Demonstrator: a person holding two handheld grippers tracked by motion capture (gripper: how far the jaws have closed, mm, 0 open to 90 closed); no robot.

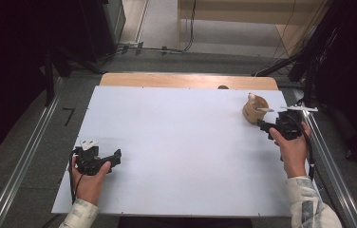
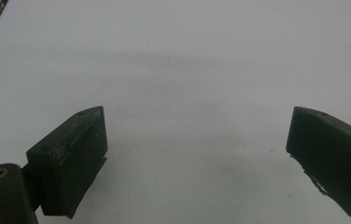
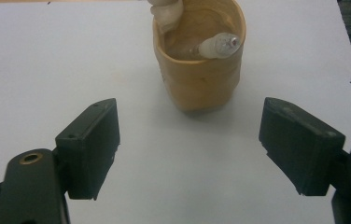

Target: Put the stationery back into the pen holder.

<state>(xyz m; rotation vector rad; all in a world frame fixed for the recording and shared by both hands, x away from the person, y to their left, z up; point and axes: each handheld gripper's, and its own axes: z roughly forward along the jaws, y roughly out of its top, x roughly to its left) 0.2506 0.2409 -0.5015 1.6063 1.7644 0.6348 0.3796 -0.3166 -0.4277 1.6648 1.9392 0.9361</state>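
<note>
A tan cup (image 1: 254, 109) stands near the white table's far right corner. In the right gripper view the cup (image 3: 198, 60) holds a clear bulb-like piece (image 3: 218, 45) and a white knobbed piece (image 3: 166, 11) at its rim. My right gripper (image 3: 190, 135) is open just short of the cup, its jaws wide apart with nothing between them. In the high view the right gripper (image 1: 267, 127) sits just this side of the cup. My left gripper (image 1: 116, 157) rests at the near left of the table. The left gripper (image 2: 197, 140) is open over bare white surface.
The white tabletop (image 1: 181, 142) lies on a wooden board (image 1: 186, 80) that shows along the far edge. Metal rails (image 1: 22, 161) run along both sides of the table. Dark stands and cables (image 1: 162, 47) lie on the floor beyond.
</note>
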